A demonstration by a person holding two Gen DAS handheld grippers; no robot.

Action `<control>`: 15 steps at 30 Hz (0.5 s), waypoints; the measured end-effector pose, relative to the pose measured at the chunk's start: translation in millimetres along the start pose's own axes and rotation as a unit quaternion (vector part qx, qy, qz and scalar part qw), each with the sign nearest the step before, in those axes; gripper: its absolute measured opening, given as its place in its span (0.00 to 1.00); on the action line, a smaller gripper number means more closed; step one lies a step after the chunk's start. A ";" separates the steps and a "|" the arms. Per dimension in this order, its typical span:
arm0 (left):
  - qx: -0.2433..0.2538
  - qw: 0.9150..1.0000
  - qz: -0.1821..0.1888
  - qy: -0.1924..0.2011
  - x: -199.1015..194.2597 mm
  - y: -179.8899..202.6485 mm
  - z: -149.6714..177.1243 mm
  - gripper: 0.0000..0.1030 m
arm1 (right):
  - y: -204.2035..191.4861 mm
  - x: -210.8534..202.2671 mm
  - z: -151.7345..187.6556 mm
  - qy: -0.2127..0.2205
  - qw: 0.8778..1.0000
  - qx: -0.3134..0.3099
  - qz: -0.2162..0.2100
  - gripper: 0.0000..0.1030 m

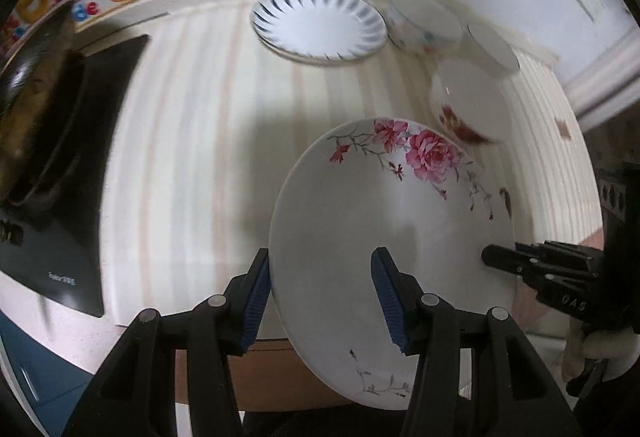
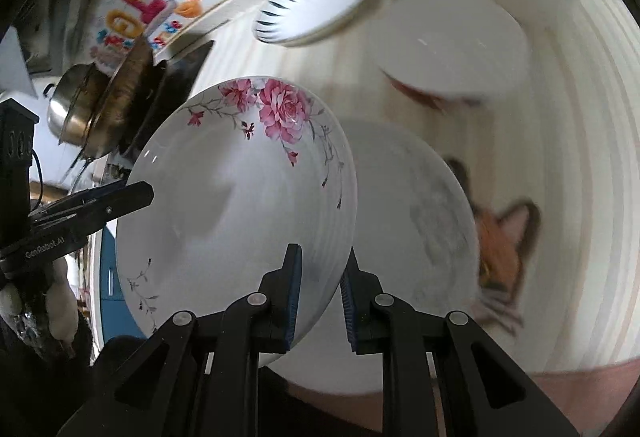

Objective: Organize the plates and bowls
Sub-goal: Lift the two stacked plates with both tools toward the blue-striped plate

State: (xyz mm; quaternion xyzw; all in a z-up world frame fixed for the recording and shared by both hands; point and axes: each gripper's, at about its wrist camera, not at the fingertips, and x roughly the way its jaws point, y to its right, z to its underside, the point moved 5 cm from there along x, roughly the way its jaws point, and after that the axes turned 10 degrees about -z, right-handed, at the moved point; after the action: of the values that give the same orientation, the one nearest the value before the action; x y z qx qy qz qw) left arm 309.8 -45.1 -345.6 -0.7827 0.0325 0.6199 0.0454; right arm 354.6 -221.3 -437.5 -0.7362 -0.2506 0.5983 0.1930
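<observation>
Left wrist view: the left gripper (image 1: 322, 301) has its jaws spread, the near rim of the rose-patterned plate (image 1: 384, 221) standing between the two blue pads without a clear pinch. The plate is tilted, lifted off the tabletop (image 1: 192, 141), a cream striped surface. At the right edge of this view the right gripper (image 1: 520, 265) reaches the plate's far rim. Behind, near the wall, a blue-rayed plate (image 1: 320, 23) lies flat on another plate; just beside it to the right are a white bowl with pastel marks (image 1: 424, 23) and a plain white bowl (image 1: 492, 45), and nearer the camera a bowl with red flowers (image 1: 464, 105). A black induction hob (image 1: 68, 197) carries a pan at the left.

Right wrist view: the right gripper (image 2: 320, 301) pinches the edge of the rose-patterned plate (image 2: 240, 205), its jaws pressed close on the rim. Under the raised plate a second white plate (image 2: 420, 221) rests on the tabletop (image 2: 580, 197). The left gripper (image 2: 120, 197) shows at the plate's opposite side. A steel pot (image 2: 76, 109) stands by the hob, and an orange fox print (image 2: 508, 237) marks the cloth
</observation>
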 end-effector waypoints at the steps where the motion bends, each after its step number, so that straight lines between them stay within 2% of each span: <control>1: 0.004 1.000 0.003 -0.006 4.1 3.4 1.0 0.46 | 6.1 -1.0 5.4 0.002 1.000 0.009 0.002 0.20; 6: 0.029 0.999 0.003 -0.026 21.3 20.9 7.7 0.46 | 23.0 -4.9 19.0 0.005 0.999 0.027 0.018 0.20; 15: 0.044 0.998 0.001 -0.039 34.5 38.4 10.3 0.46 | 39.1 -12.0 15.5 0.011 0.998 0.044 0.036 0.20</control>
State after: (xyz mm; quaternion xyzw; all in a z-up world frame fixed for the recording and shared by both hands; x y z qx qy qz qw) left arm 303.6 -81.9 -382.7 -0.7548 0.0590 0.6483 0.0804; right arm 342.9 -260.0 -454.2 -0.7422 -0.1954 0.6069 0.2065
